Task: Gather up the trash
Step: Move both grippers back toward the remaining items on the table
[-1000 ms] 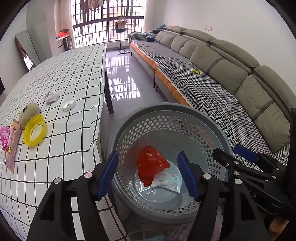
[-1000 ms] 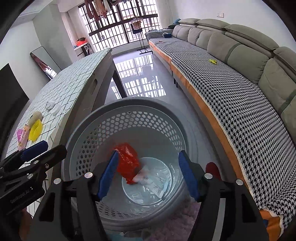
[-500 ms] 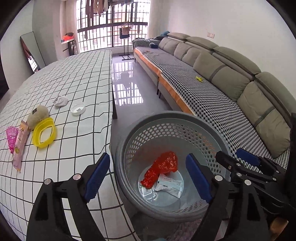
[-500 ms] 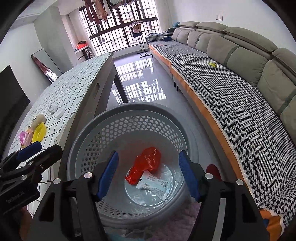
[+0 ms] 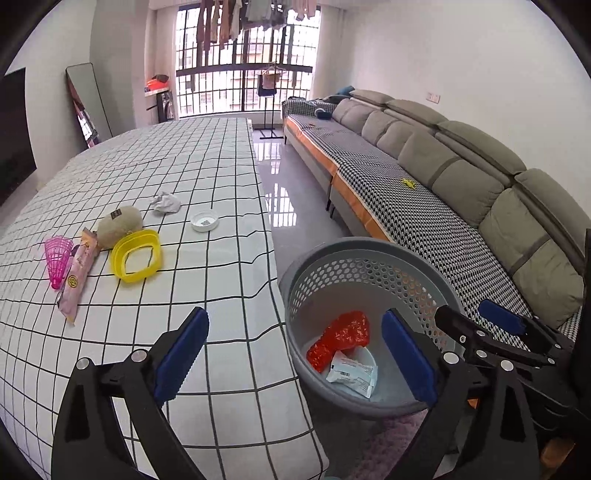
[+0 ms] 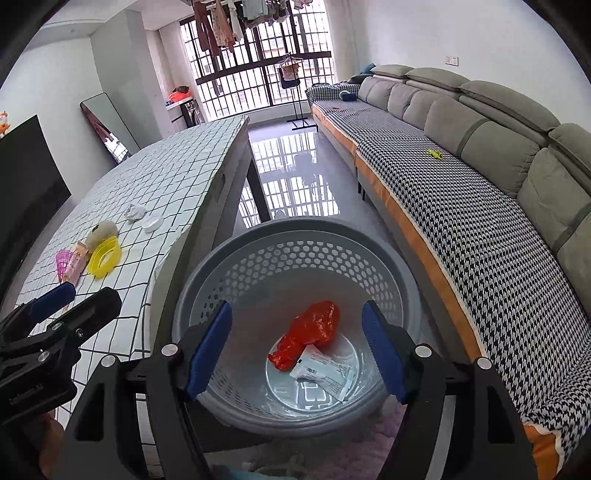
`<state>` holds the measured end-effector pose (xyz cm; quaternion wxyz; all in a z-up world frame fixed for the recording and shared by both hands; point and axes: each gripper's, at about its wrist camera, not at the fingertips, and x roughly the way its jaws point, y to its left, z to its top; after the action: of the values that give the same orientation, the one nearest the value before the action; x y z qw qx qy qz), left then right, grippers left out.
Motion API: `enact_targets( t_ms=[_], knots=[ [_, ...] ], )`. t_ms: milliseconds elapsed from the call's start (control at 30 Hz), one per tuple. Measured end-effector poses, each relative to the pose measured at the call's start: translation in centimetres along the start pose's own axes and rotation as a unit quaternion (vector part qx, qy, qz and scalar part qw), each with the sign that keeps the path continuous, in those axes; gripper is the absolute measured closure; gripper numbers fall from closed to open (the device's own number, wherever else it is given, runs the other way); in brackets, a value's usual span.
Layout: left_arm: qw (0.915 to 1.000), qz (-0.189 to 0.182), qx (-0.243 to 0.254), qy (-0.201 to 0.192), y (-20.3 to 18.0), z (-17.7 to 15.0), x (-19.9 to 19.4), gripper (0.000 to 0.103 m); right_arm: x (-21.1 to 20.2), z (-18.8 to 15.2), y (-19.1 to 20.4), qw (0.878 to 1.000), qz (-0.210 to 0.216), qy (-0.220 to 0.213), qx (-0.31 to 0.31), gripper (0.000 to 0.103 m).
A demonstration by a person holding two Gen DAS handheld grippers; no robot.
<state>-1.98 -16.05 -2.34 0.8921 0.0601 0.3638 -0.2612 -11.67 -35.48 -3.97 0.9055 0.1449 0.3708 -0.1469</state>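
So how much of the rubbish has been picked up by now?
Done: a red wrapper and a white packet lie in the grey basket. In hand: nothing; the left hand-held gripper and right hand-held gripper are open. Left on the table: crumpled tissue, white lid, pink packet.

Home living rm; long grey sofa [image 5: 443, 162], laundry [image 5: 255, 14] at barred window

red bag [image 5: 341, 338] dropped in basket [image 5: 364, 248], left jaws widened
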Motion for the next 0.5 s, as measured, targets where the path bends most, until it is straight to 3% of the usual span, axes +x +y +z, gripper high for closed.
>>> enact_targets(
  t_ms=[500],
  knots=[
    [0.9972,0.038,-0.057,-0.030,7.4,-2.0,-4.3,0.009,-1.4,-0.5,8.0,0.997,0.028,-0.013,-0.064,0.033]
  ],
)
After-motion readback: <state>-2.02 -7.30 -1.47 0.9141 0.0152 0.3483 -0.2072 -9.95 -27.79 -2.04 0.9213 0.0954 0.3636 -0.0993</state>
